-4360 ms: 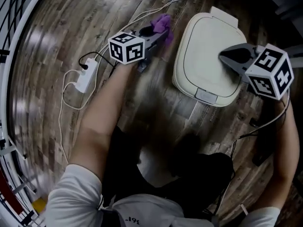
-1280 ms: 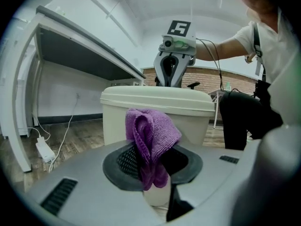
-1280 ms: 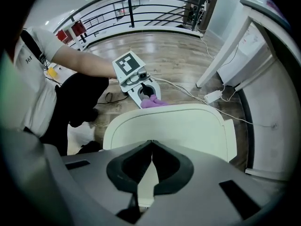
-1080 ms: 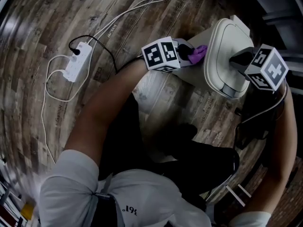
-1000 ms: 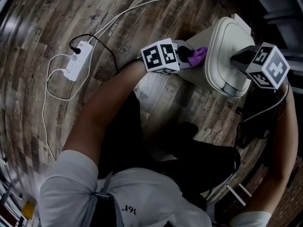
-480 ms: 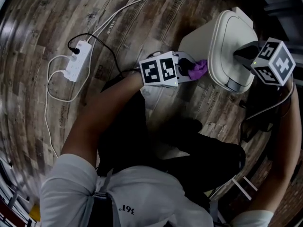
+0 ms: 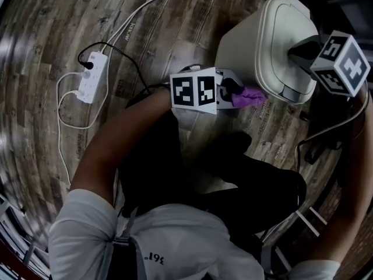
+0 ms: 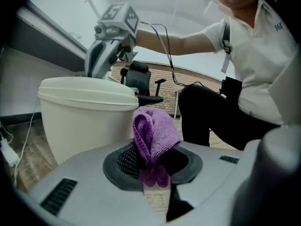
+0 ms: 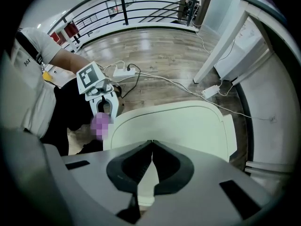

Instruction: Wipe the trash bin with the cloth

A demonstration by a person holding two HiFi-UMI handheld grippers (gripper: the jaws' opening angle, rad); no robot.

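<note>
My left tongs point(image 8: 153, 160) are clamped on the folded purple cloth point(image 8: 154, 131), which sticks out past the tips so that cloth, not plastic, meets the bin point(image 8: 80, 121); the bin stands on the floor point(image 7: 116, 16) just ahead of these tongs and a little to their left, with the cloth near its side wall; whether they touch I cannot tell; my right tongs point(image 9: 150, 160) are pressed together and empty, tips down at the lid point(image 9: 188, 121), I judge to steady the bin while I wipe; the lid is shut, so the bin's contents are hidden.
</note>
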